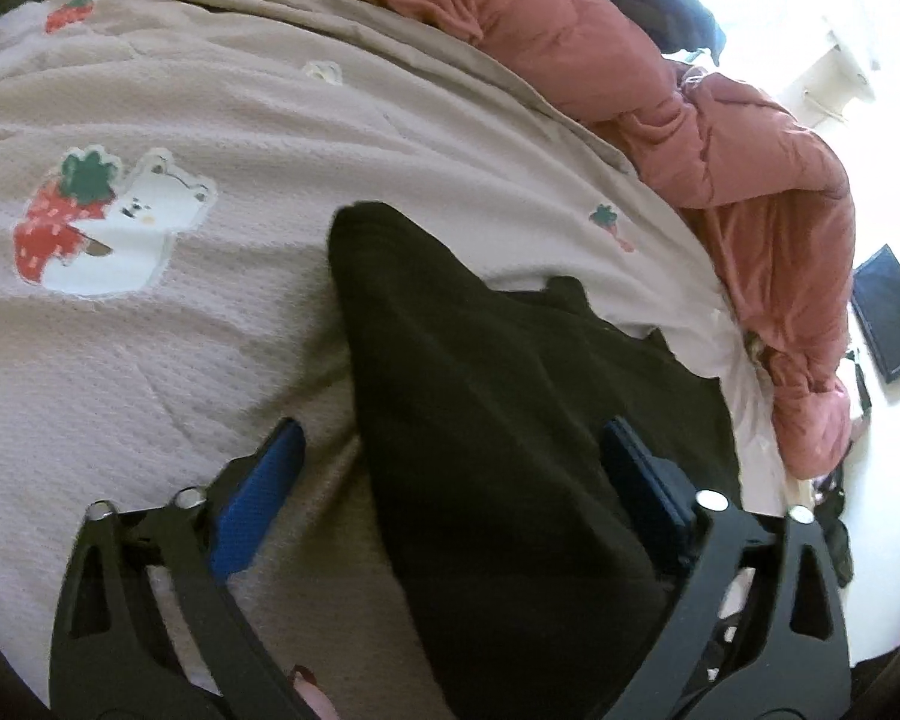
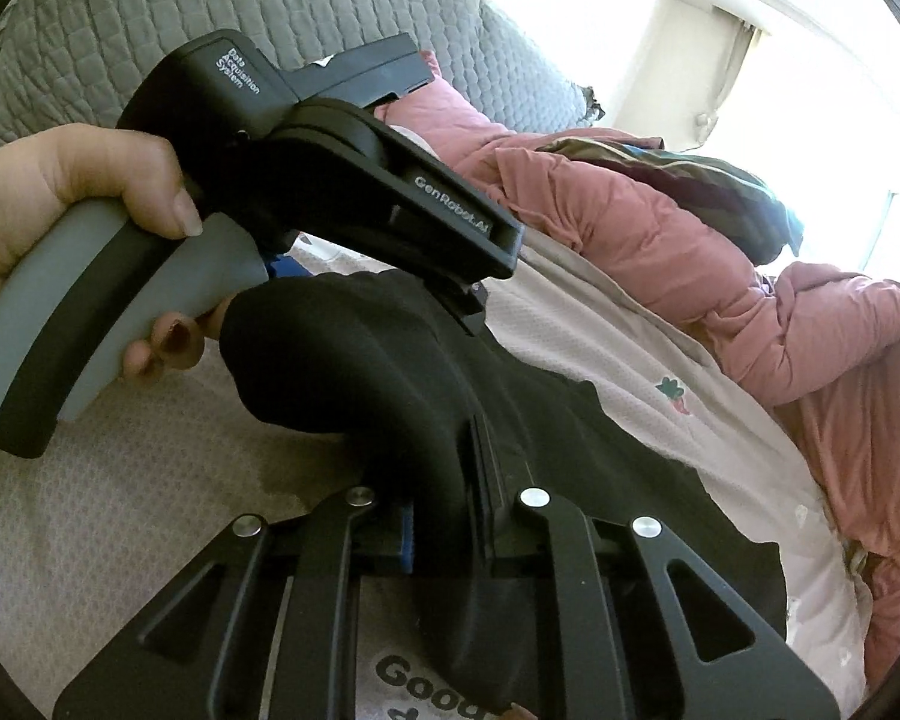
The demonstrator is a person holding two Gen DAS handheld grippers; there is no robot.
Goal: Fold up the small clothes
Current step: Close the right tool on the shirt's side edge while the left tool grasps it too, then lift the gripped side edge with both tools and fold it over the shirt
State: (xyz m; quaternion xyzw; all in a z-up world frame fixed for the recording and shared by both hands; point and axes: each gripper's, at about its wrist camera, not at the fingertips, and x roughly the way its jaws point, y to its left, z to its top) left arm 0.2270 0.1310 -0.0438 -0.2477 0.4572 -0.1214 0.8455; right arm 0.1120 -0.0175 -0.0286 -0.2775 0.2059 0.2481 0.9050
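Observation:
A black garment [image 1: 480,390] lies on a cream bedspread [image 1: 120,390] and runs toward the camera between the fingers of my left gripper [image 1: 453,480]. That gripper is open: its left blue pad [image 1: 258,498] stands clear of the cloth, while the right pad sits against the cloth's edge. In the right wrist view my right gripper [image 2: 450,510] is shut on a lifted fold of the black garment [image 2: 390,372]. A hand [image 2: 60,198] holds the left tool's grey handle just beyond that fold, and its fingertips are hidden behind the cloth.
The bedspread carries a strawberry-and-bear patch [image 1: 114,222]. A bunched pink quilt [image 1: 720,138] runs along its far and right side. A grey quilted cover [image 2: 210,12] lies behind. A dark screen [image 1: 888,312] stands off the bed at right.

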